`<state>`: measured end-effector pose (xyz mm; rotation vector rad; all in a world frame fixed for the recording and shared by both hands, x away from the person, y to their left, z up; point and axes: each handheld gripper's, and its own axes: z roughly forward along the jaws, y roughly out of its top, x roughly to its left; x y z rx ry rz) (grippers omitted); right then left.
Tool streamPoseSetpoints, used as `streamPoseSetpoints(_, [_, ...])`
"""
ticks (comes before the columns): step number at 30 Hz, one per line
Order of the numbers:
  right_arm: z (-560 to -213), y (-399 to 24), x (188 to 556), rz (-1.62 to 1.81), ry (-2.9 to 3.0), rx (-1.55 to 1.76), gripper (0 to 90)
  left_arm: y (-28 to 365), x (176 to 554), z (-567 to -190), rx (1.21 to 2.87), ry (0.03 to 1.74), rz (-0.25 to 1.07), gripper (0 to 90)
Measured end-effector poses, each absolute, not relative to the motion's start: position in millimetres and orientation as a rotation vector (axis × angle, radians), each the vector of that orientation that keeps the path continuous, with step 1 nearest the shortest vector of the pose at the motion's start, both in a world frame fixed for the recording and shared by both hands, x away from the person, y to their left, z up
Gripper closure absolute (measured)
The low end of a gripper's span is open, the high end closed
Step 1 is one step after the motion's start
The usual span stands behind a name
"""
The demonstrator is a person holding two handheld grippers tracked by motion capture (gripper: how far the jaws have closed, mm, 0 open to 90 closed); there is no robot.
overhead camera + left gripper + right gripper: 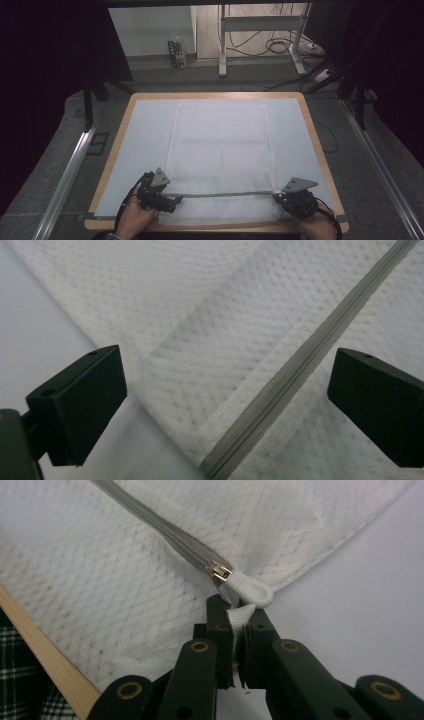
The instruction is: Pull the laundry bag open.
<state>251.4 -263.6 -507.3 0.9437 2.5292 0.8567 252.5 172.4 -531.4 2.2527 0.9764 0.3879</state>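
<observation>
A white mesh bag [220, 145] lies flat on the pale cover of the table, with a grey zipper [225, 194] running across its near end. My left gripper [175, 202] is at the zipper's left end. In the left gripper view it [227, 400] stands open, jaws wide apart, with the zipper [300, 365] and mesh between them, untouched. My right gripper [276, 196] is at the zipper's right end. In the right gripper view it [235, 611] is shut on a white fabric tab [239, 620] just below the white zipper pull [250, 590] and metal slider [220, 571].
The table's wooden rim [320, 150] frames the pale cover [140, 150]. Metal rails [70, 170] run along the floor on both sides. Desk legs [222, 45] and cables [277, 45] stand beyond the far edge. Plaid cloth [15, 680] shows past the near rim.
</observation>
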Motion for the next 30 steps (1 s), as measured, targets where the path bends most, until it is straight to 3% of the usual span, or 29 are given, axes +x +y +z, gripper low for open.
streamPoseSetpoints(7, [-501, -262, 248, 0.893, 2.499, 0.881, 84.2, 160, 257, -526, 2.226, 0.964, 0.306, 2.5])
streamPoseSetpoints(14, [-501, -262, 249, 0.894, 2.519, 0.872, 84.1, 121, 272, -512, 2.178, 0.868, 0.212, 3.2])
streamPoseSetpoints(30, [-501, -265, 251, 0.927, 2.538, 0.899, 83.6, 42, 300, -494, 2.205, 0.682, 0.212, 4.8])
